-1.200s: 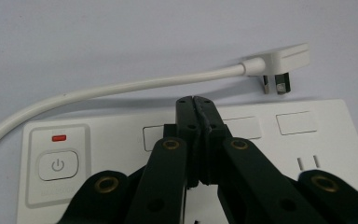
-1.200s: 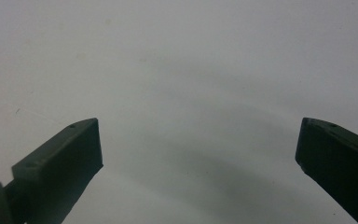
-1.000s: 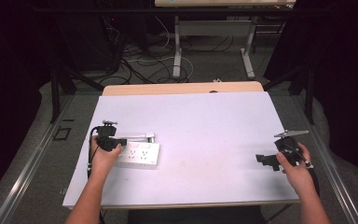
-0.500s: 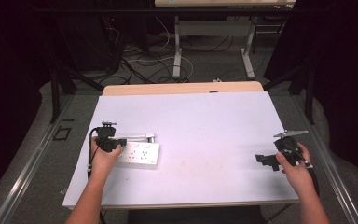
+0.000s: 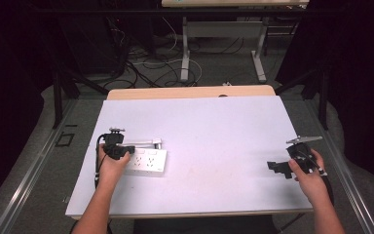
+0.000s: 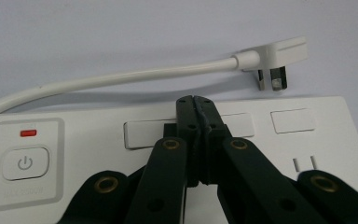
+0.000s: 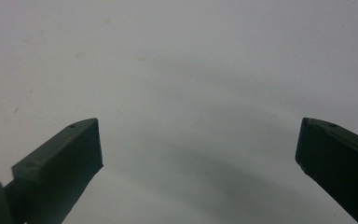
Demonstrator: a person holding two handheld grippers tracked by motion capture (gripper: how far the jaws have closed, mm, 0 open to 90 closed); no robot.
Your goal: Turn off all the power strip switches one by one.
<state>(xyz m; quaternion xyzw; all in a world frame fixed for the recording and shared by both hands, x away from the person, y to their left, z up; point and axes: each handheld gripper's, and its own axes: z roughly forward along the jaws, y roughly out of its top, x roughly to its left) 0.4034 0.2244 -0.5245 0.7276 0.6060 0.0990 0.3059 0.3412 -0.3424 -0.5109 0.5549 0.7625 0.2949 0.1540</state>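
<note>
Jaws pressed together with nothing between them, the left gripper (image 6: 196, 105) sits low over a white power strip (image 5: 146, 163) at the left side of the white table (image 5: 214, 126), its closed tip resting on or just above the strip's top face between two blank rectangular covers; contact cannot be confirmed. Held this way, the closed tip works as a single blunt finger, suited to pressing or steadying rather than grasping. On the strip's face the power button (image 6: 25, 163) sits off to one side beneath a small red indicator (image 6: 28, 133), well apart from the tip. The strip's own white cable (image 6: 107, 81) curves along its far edge and ends in a flat plug (image 6: 275, 56) lying loose on the table, prongs exposed and plugged into nothing, so the unit appears laid out for handling rather than use. Across the table, the right gripper (image 5: 285, 165) waits near the right edge, jaws spread wide over bare tabletop, likely kept ready to take hold when needed.
</note>
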